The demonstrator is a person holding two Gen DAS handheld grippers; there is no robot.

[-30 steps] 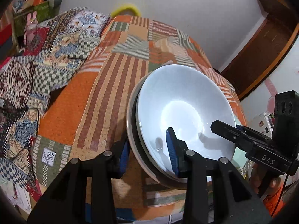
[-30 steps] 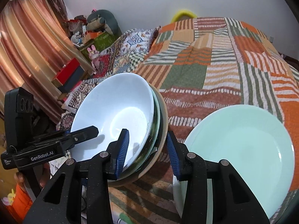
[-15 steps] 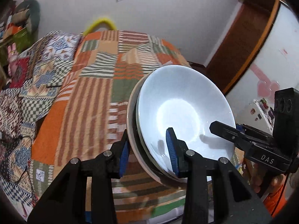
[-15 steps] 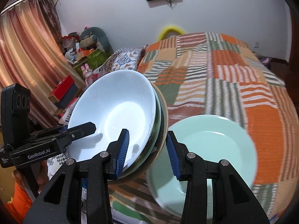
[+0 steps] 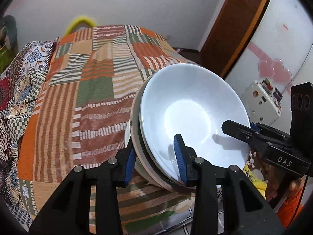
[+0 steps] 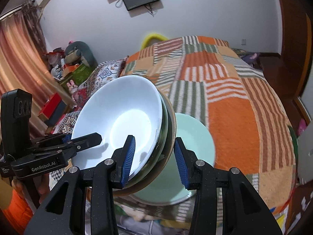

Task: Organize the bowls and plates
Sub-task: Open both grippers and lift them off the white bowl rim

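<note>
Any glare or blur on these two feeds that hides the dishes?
Left wrist: soft glare in the white bowl, rim readable; fisheye bends the door frame. Right wrist: same glare patch, green plate edge slightly smeared, finger shadows on the bowl.

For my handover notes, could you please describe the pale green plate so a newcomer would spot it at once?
Start at the striped patchwork bedspread and come to its near edge. The pale green plate lies flat there, just behind the tilted stack of bowls held by both tongs. It alone is mint green and lying down, not gripped.

bowl (image 5: 187, 115): white | plate (image 6: 191, 137): mint green | bedspread (image 5: 97, 82): orange-green striped patchwork
</note>
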